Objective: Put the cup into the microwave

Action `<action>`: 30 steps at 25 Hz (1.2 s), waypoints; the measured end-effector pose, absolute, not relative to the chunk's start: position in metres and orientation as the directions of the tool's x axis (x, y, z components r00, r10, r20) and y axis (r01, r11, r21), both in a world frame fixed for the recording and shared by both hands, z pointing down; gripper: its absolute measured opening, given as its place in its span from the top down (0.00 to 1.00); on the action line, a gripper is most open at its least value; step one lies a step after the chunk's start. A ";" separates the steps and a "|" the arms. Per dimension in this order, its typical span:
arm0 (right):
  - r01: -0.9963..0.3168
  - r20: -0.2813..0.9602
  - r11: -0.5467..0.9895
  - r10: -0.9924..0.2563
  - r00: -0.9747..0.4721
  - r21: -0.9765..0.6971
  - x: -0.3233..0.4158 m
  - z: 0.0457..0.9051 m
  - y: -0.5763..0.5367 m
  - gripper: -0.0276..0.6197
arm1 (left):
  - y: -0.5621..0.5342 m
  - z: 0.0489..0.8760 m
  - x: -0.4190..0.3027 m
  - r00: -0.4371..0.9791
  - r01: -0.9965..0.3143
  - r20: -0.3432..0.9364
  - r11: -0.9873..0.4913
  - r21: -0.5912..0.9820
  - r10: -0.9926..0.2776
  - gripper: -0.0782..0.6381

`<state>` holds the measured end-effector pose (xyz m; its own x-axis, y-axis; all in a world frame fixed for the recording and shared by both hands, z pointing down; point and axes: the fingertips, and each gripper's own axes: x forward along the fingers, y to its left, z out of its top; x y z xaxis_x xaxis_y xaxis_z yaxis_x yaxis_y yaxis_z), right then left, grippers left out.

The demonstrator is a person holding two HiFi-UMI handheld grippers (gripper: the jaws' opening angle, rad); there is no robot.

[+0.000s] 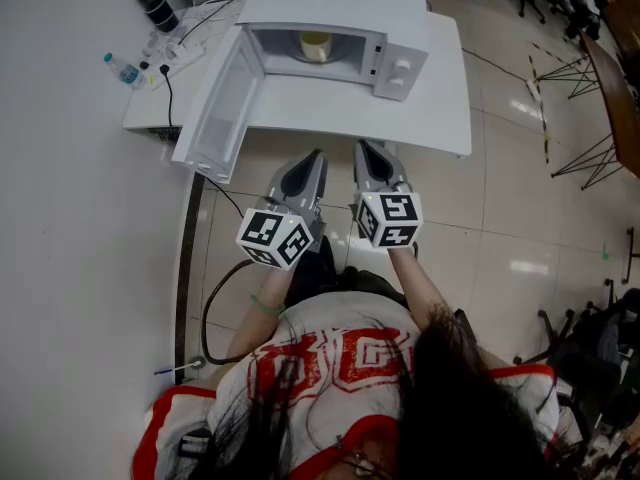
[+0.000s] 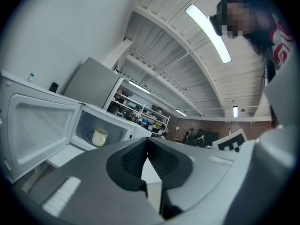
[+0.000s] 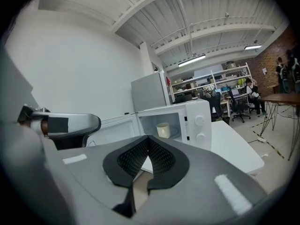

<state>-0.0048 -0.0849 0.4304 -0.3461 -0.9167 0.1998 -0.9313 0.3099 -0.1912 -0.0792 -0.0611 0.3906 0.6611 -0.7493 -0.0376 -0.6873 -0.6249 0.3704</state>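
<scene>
Head view: the cup point(image 1: 315, 46) already stands inside the microwave point(image 1: 400, 63), in the middle of the cavity. The door point(image 1: 222, 108) is swung wide to the left over the white worktop point(image 1: 330, 118). The left gripper point(image 1: 318, 155) and right gripper point(image 1: 360, 146) are held side by side in front of the person's chest. Their tips point toward the oven, just short of the worktop's near edge and well apart from the cup.

Left gripper view: the jaws are pressed together at the tips with nothing between them. Past them the cup point(image 2: 99, 137) shows pale and upright on the cavity floor. It looks like a plain, stiff, smooth-walled mug. It is probably ceramic, though it is too small here to be sure. If so, I judge it modest in weight, rather slippery, and liable to chip if knocked against the oven's frame.

Right gripper view: these jaws too are closed, pad against pad, holding nothing. The gripper aims at the open cavity, where the cup point(image 3: 162, 130) sits left of the control knobs point(image 3: 199, 121). The left gripper's body shows at the left edge. No handle can be seen. If the cup needed moving, the best hold would be across the wall, one pad inside the rim and one outside, or around the body below the rim, kept upright. As things lie, the cup is in place and the door is still open.
</scene>
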 end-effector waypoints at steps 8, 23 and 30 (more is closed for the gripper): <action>-0.930 0.184 0.314 -0.920 -0.347 -0.190 0.002 0.429 -0.052 0.95 | -0.030 0.392 -0.071 0.655 -0.695 -0.036 -0.621 0.362 -0.755 0.89; -0.929 0.159 0.320 -0.923 -0.350 -0.184 0.005 0.415 -0.039 0.95 | -0.017 0.387 -0.065 0.666 -0.688 -0.043 -0.636 0.350 -0.744 0.89; -0.930 0.157 0.322 -0.924 -0.349 -0.176 0.004 0.416 -0.039 0.95 | -0.018 0.388 -0.066 0.666 -0.687 -0.046 -0.636 0.351 -0.745 0.89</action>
